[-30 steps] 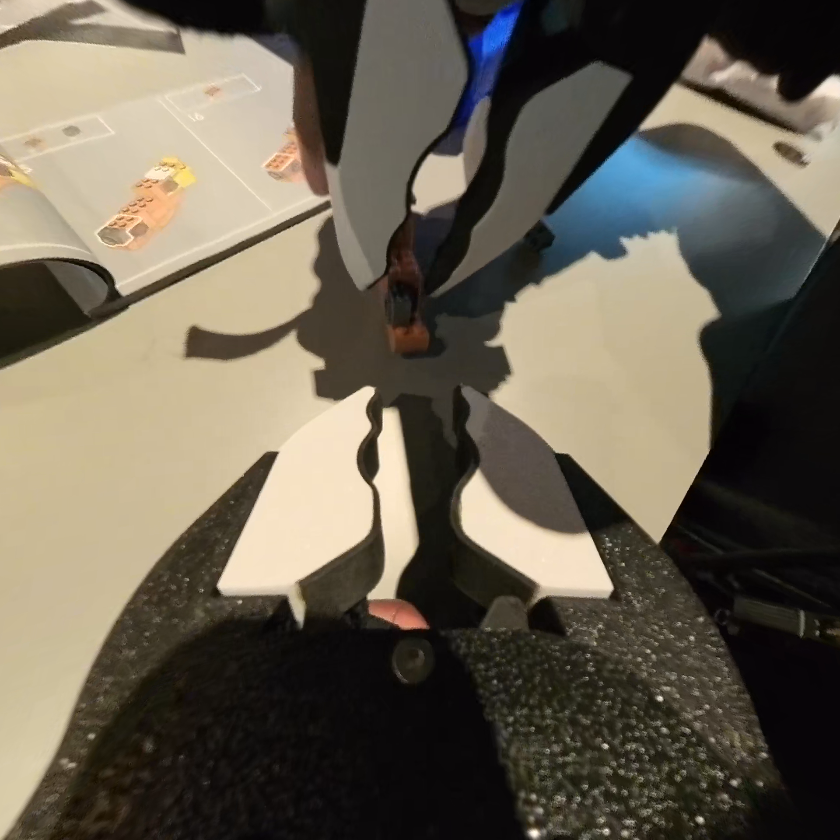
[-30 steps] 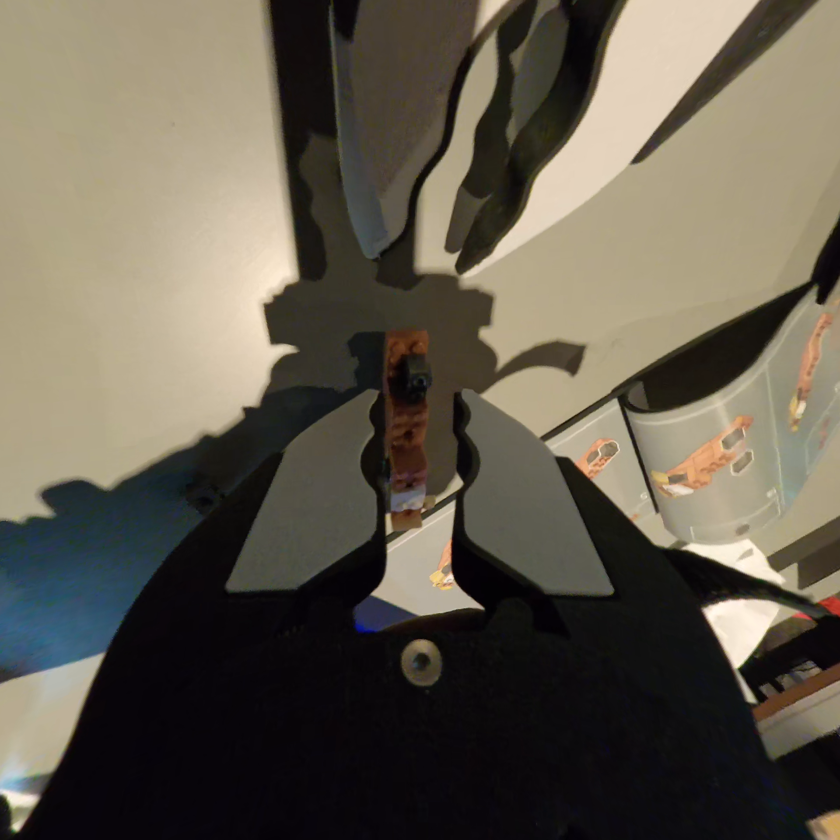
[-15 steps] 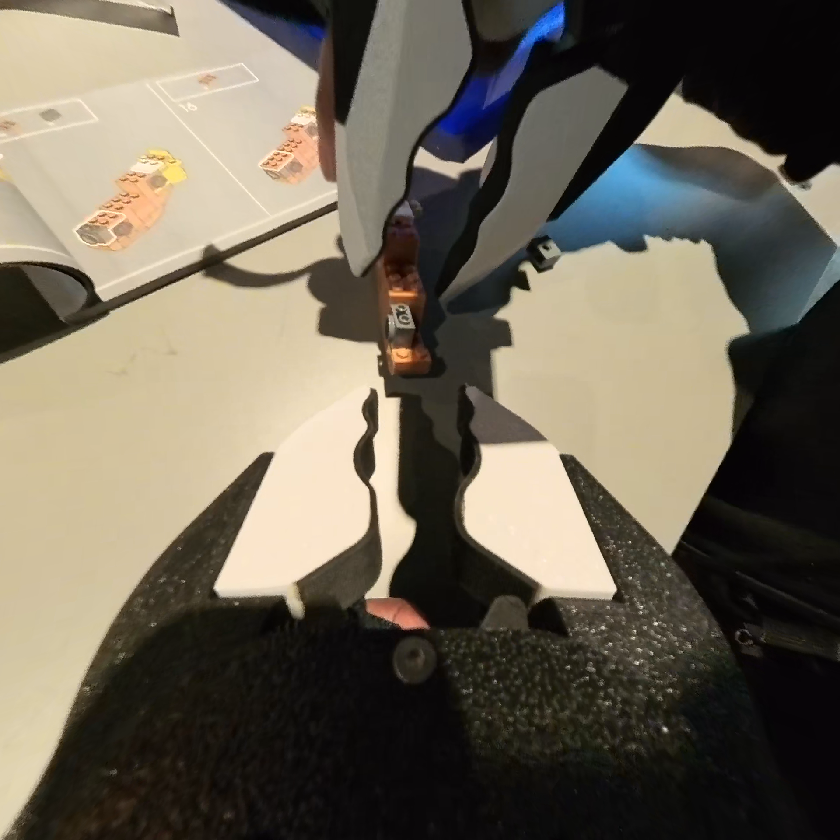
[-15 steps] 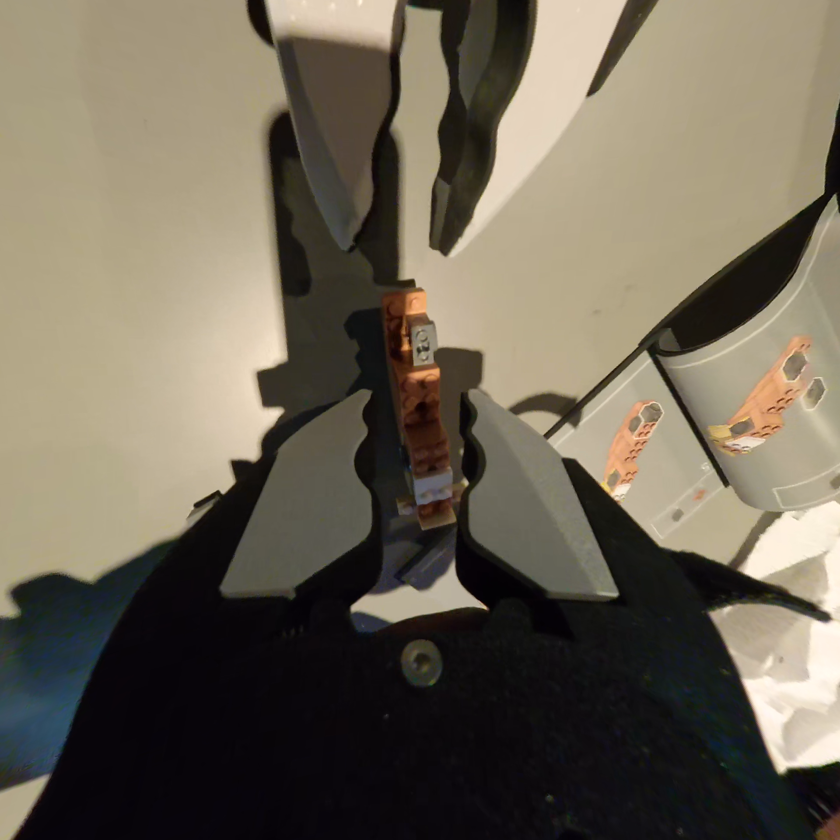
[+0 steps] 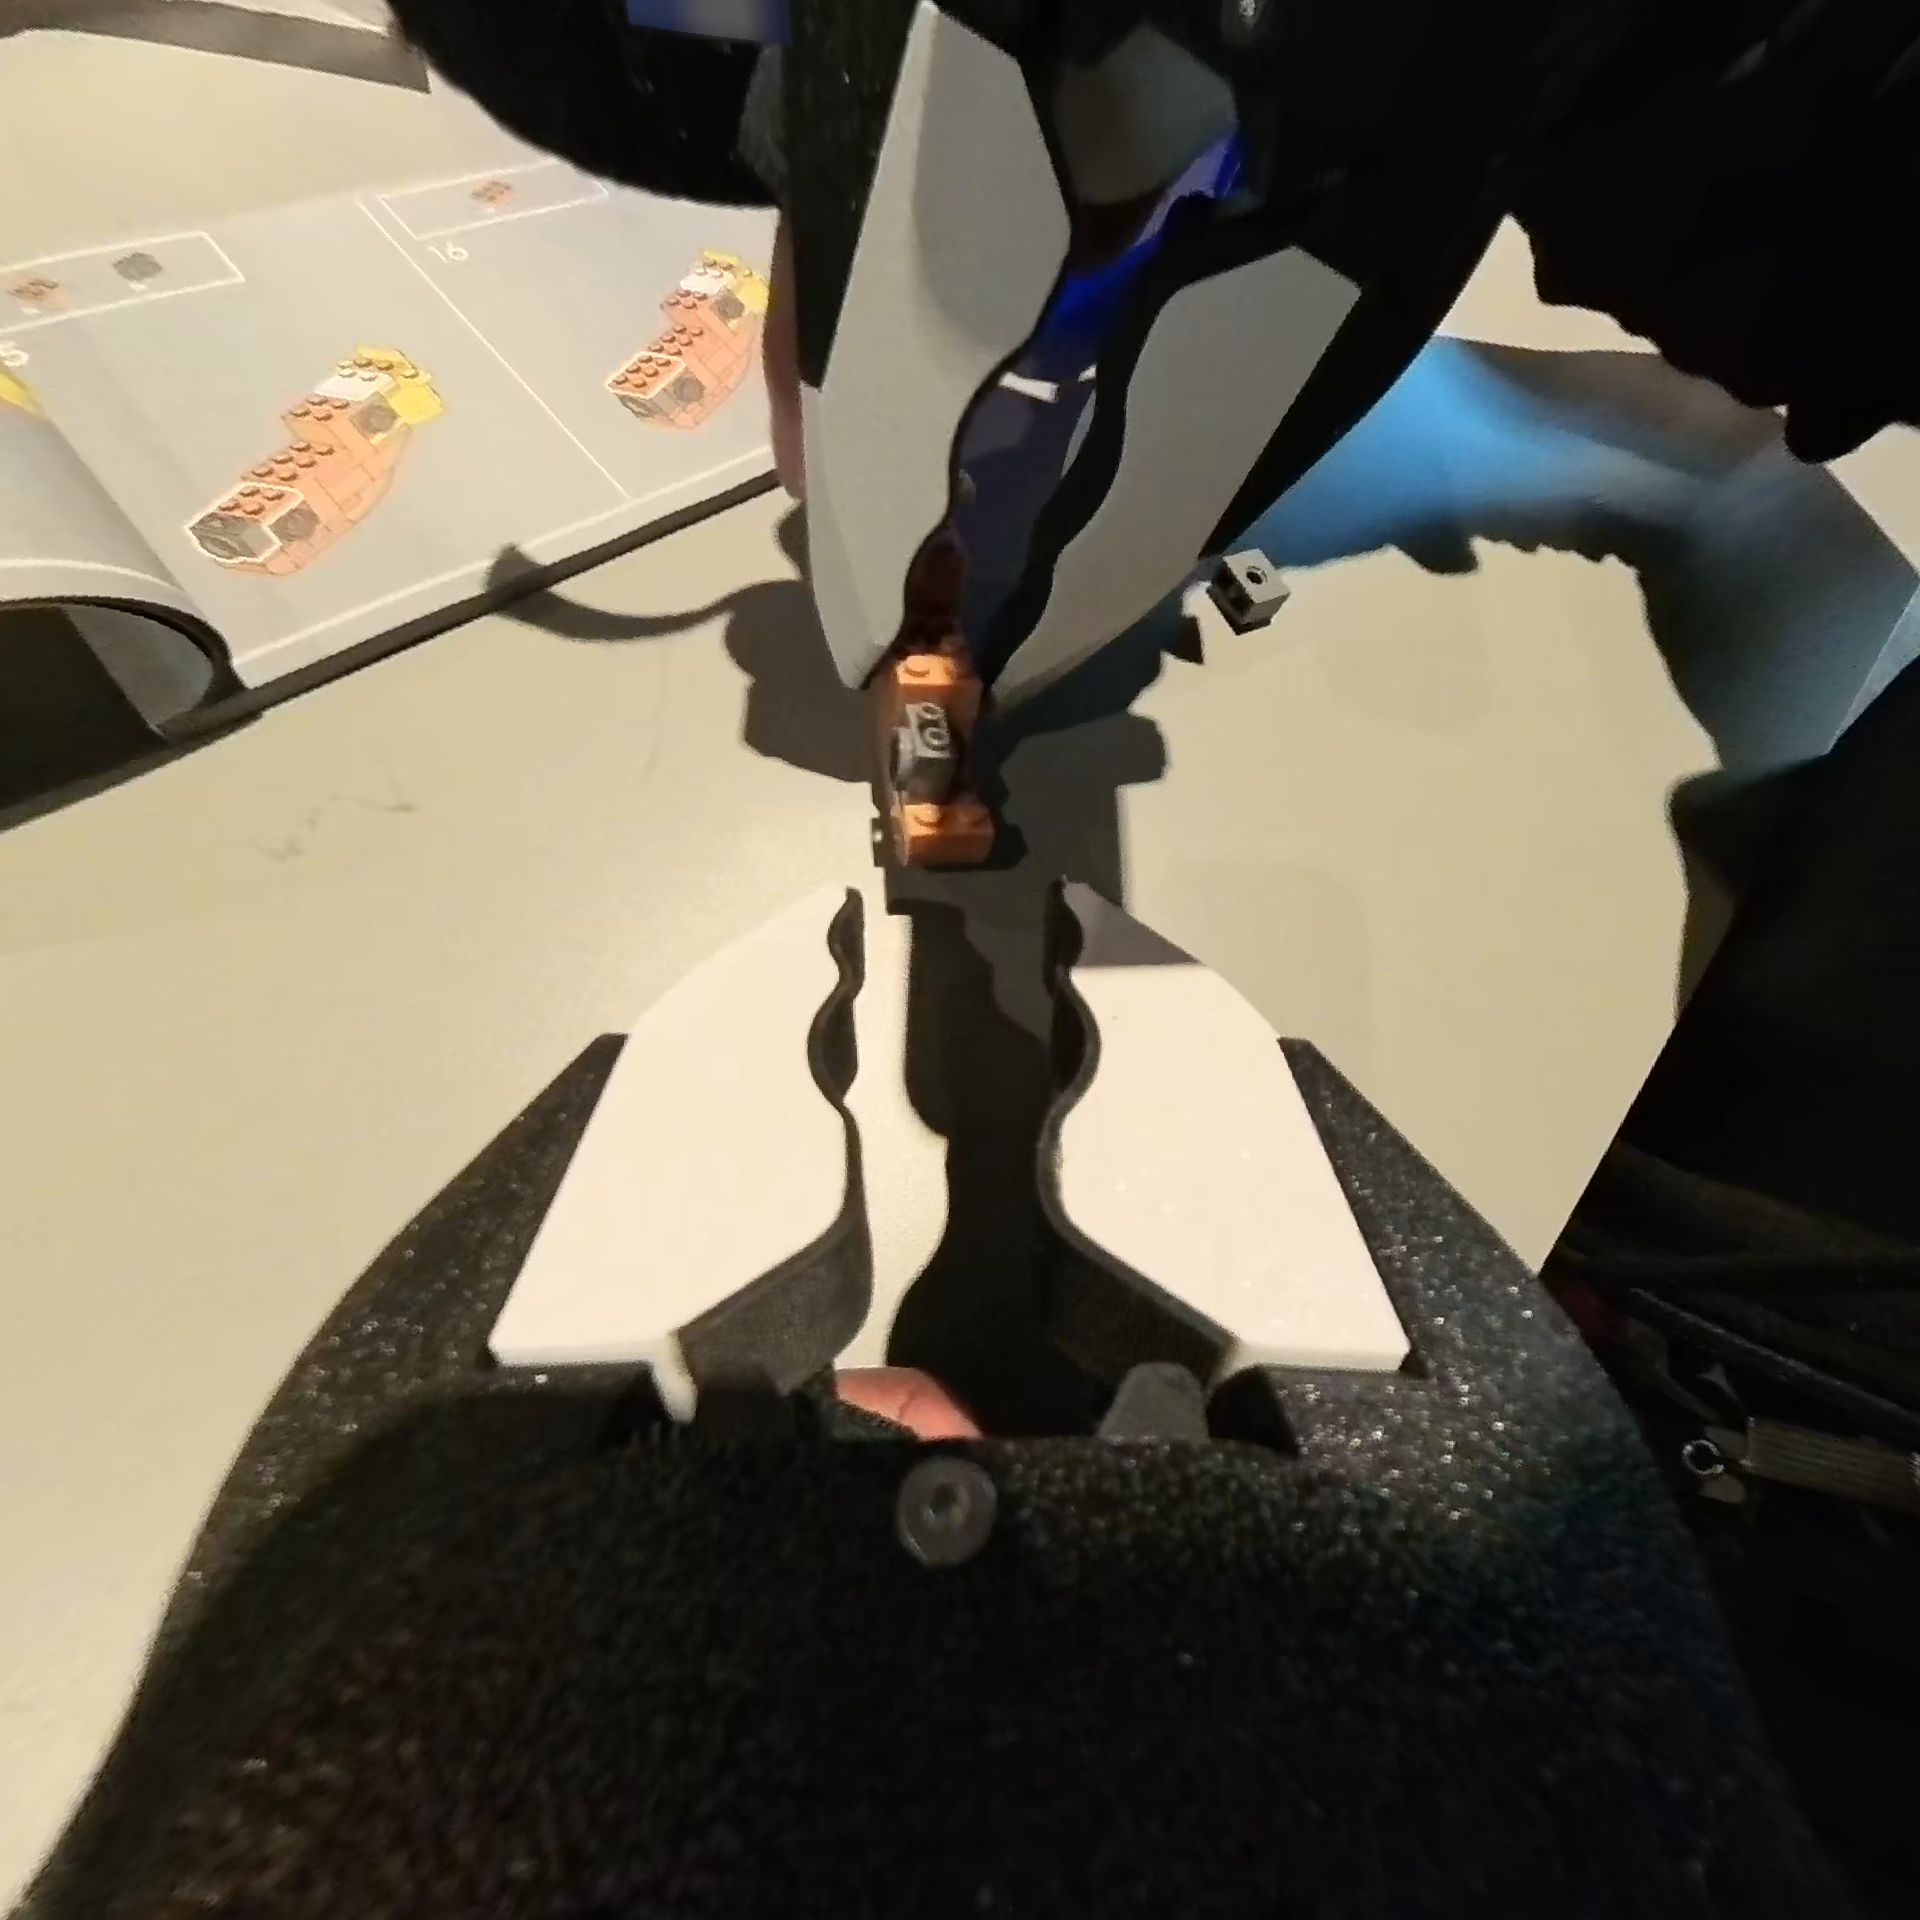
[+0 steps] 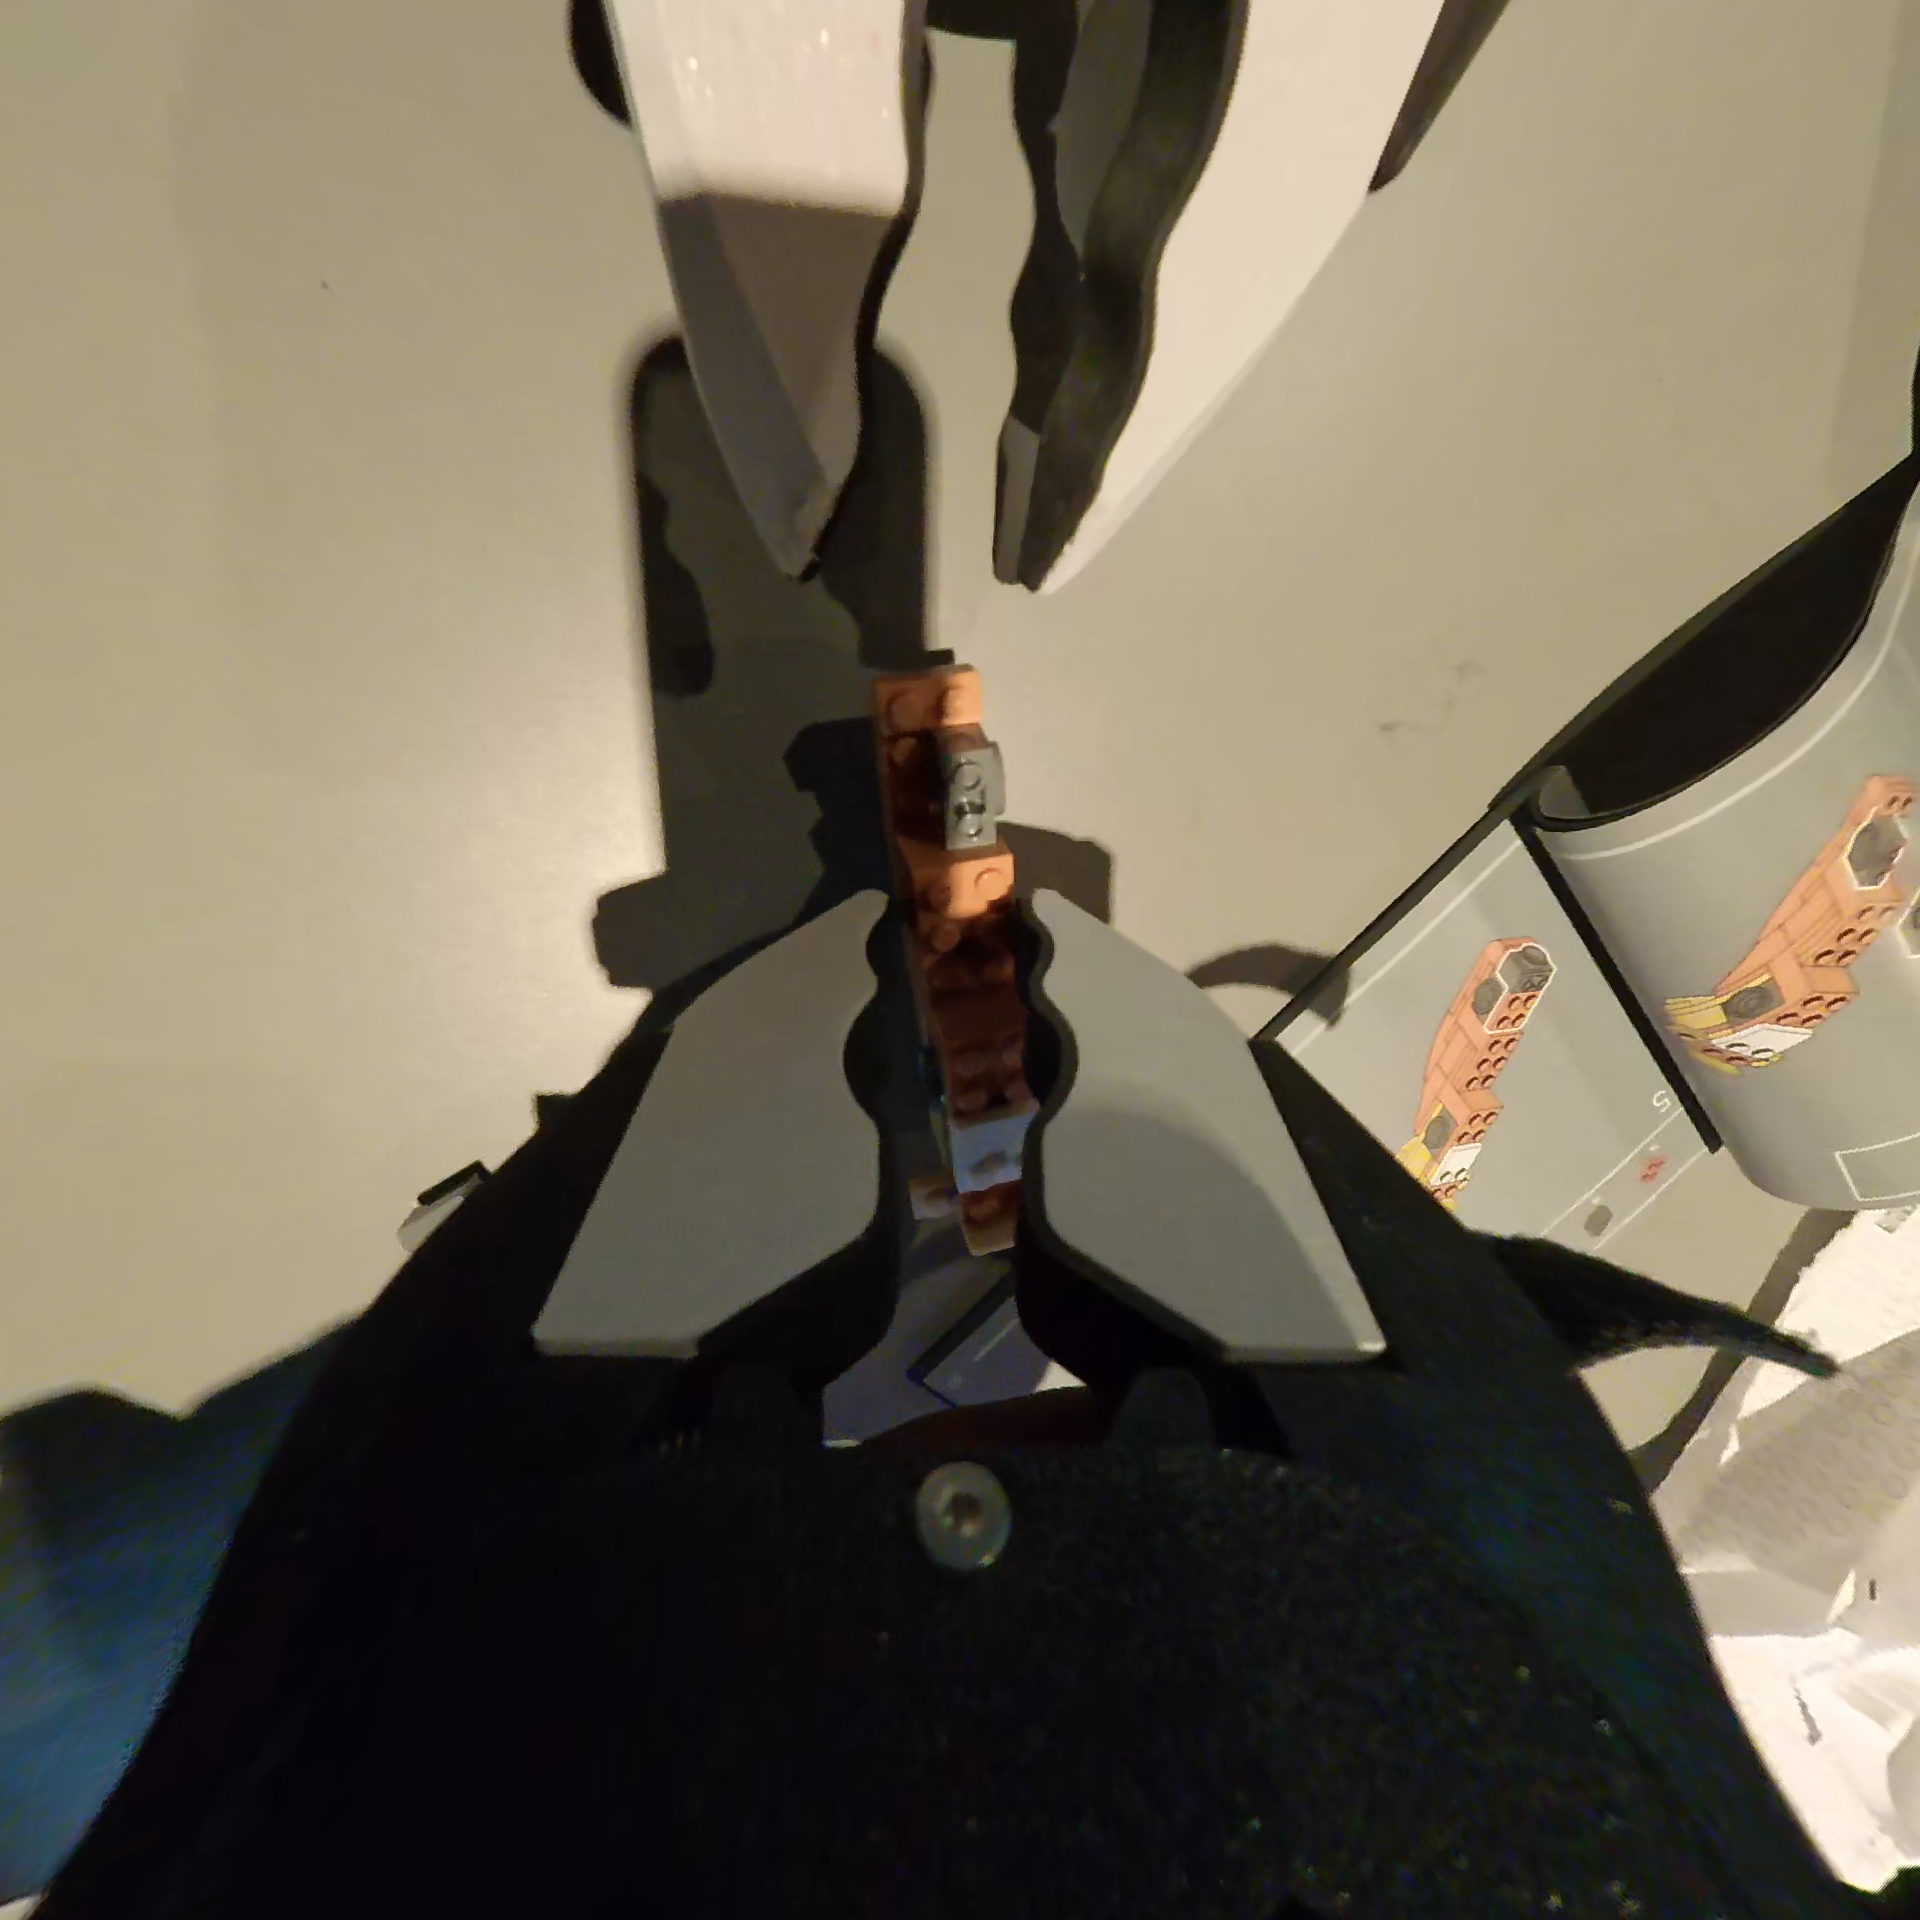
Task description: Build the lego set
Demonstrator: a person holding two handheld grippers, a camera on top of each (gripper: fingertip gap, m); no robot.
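Observation:
My right gripper [image 6: 956, 920] is shut on a long orange-brown lego assembly [image 6: 951, 894] with a small grey brick [image 6: 971, 795] on its free end. The assembly is held above the pale table [image 6: 312, 520]. In the left wrist view the right gripper [image 5: 935, 655] comes down from the top and the assembly [image 5: 935, 821] points at me. My left gripper [image 5: 961, 909] is open and empty, its tips just short of the assembly's end. It also shows in the right wrist view [image 6: 914, 571], facing the assembly, jaws apart.
An open instruction booklet [image 5: 416, 364] lies at the far left, and shows at the right in the right wrist view [image 6: 1558, 987]. A loose dark grey brick [image 5: 1252, 592] sits on the table. Crumpled white packaging [image 6: 1818, 1558] lies at the lower right. The tips of one gripper are about 5 cm away from the tips of the other.
The right gripper has turned the assembly so its grey brick shows, and brought its end slightly nearer my left fingertips. Both jaws stand as before.

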